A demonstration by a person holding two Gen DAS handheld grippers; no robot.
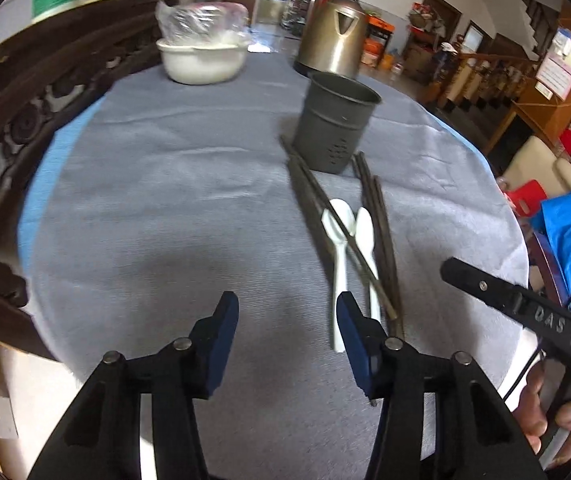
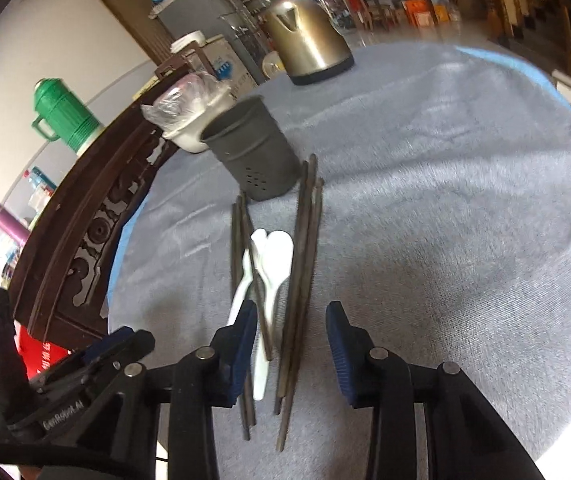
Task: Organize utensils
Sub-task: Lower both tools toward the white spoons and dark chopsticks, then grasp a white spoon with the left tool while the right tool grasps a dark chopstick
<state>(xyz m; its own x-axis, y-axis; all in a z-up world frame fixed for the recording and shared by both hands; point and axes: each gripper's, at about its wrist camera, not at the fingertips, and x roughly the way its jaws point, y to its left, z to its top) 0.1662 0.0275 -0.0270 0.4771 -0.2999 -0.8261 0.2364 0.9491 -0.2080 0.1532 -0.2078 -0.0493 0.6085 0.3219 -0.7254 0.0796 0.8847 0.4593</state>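
Note:
A dark grey utensil holder stands upright on the grey tablecloth. In front of it lie several dark chopsticks and two white spoons, one chopstick across the spoons. My left gripper hangs open over bare cloth, just left of the spoon handles. My right gripper is open above the near ends of the chopsticks and spoon handles, which lie between its fingers, untouched. One of the right gripper's fingers shows at the right of the left wrist view.
A metal kettle and a white bowl holding a plastic bag stand behind the holder. A carved dark wooden chair back runs along the table's left side. A green thermos sits beyond it. A hand holds the right gripper.

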